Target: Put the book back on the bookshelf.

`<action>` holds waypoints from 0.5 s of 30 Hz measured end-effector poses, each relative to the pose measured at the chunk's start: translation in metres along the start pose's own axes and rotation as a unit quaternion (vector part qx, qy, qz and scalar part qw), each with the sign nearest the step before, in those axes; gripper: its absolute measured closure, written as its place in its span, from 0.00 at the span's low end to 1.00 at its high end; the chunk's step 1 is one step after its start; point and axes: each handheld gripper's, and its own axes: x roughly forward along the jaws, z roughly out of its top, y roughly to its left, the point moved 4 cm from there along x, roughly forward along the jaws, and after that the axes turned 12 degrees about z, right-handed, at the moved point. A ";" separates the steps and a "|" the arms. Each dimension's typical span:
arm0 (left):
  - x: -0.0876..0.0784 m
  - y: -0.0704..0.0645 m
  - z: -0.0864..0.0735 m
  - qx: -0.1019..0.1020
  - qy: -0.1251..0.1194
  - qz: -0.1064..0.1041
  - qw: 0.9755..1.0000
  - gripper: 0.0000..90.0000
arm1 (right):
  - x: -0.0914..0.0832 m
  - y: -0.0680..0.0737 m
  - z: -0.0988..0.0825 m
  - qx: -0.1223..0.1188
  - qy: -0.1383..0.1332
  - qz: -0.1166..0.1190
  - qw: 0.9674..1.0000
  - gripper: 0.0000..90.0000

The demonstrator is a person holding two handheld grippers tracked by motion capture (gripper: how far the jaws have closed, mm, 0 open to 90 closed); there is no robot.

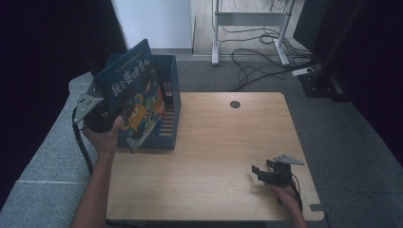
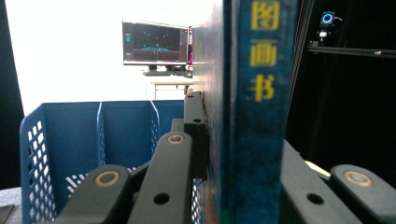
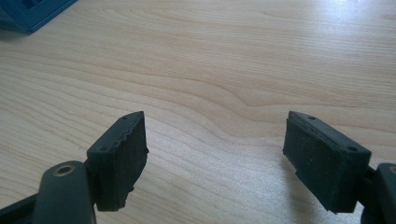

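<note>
A dark blue picture book [image 1: 134,97] with yellow and white characters on its cover is held tilted above the left end of the table, in front of a blue perforated file rack [image 1: 171,102]. My left gripper [image 1: 108,116] is shut on the book's lower left edge. In the left gripper view the book's spine [image 2: 254,112] stands upright between the jaws, with the rack's dividers [image 2: 100,135] behind and to the left. My right gripper [image 1: 260,170] rests low over the table's front right part, open, with nothing between its pads [image 3: 122,156].
The wooden table [image 1: 214,142] has a round cable hole [image 1: 235,104] near its far edge. Grey carpet surrounds it. A desk frame and loose cables [image 1: 256,52] lie on the floor beyond. A monitor [image 2: 156,44] stands far behind the rack.
</note>
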 end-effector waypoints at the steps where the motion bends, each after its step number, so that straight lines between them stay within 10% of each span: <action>1: 0.002 0.000 0.000 -0.003 0.000 -0.001 1.000 0.91 | 0.000 0.000 0.000 0.000 -0.002 -0.001 1.000 0.24; 15: 0.026 -0.009 0.000 -0.007 0.006 -0.001 1.000 0.91 | -0.002 -0.004 0.000 0.002 -0.002 -0.007 1.000 0.23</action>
